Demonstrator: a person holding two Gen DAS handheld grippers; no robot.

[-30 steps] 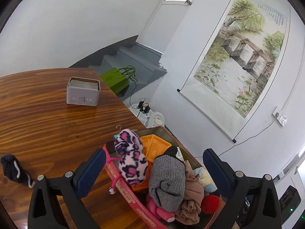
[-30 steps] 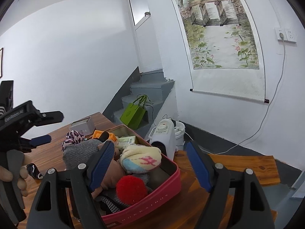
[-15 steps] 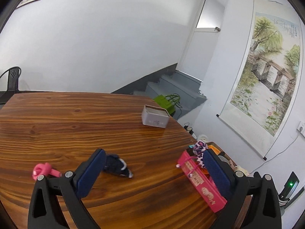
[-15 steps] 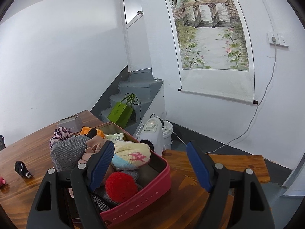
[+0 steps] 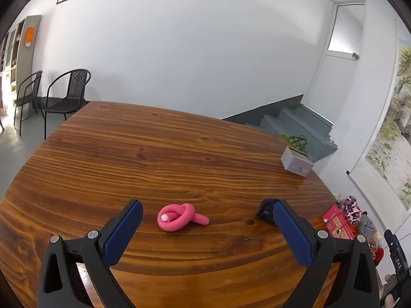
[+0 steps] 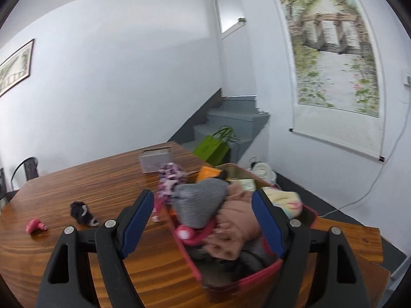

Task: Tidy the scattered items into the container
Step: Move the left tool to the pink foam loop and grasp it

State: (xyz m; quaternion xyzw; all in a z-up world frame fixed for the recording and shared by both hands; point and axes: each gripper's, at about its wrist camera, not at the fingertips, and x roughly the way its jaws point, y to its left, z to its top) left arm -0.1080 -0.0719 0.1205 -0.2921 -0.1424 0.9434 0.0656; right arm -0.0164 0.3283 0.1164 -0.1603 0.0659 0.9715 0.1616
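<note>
A pink knotted foam roll [image 5: 177, 217] lies on the wooden table [image 5: 154, 159], just ahead of my open, empty left gripper [image 5: 205, 227]. A small dark fuzzy item [image 5: 265, 209] lies beside the left gripper's right finger. The red container [image 6: 231, 279], heaped with soft items, sits at the table's right edge and also shows in the left wrist view [image 5: 336, 224]. My right gripper [image 6: 203, 224] is open and empty, hovering over the container's near end. In the right wrist view the dark item [image 6: 82, 211] and the pink roll [image 6: 36, 225] lie left of the container.
A grey tin box [image 5: 296, 165] stands at the table's far right side. A grey knit piece [image 6: 203, 202] and a pink-purple spotted piece [image 6: 170, 177] sit on top of the container's heap. Black chairs [image 5: 69, 95] stand beyond the table. A green bag [image 6: 214, 147] sits by the stairs.
My left gripper has swung left, away from the container, and now faces the pink roll and the dark item. My right gripper has turned left over the container.
</note>
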